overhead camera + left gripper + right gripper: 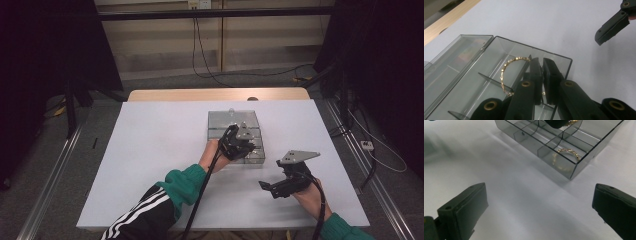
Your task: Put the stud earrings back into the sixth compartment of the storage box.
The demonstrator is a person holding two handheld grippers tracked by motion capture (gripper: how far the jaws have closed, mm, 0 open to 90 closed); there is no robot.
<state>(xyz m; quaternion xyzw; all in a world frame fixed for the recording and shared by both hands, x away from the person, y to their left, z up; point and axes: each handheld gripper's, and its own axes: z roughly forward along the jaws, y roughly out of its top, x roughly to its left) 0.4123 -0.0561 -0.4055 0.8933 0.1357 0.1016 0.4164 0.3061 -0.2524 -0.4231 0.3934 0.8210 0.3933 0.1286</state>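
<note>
Bracelet hangs pinched in left gripper over box.

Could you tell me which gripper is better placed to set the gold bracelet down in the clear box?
Left. The left gripper is shut on the gold bracelet over the clear box; the right gripper rests open beside it.

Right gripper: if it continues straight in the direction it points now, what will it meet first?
Probably the near corner of the clear compartment box, where a gold bracelet lies. Before that, the open right gripper has bare white table ahead; depth is hard to judge.
</note>
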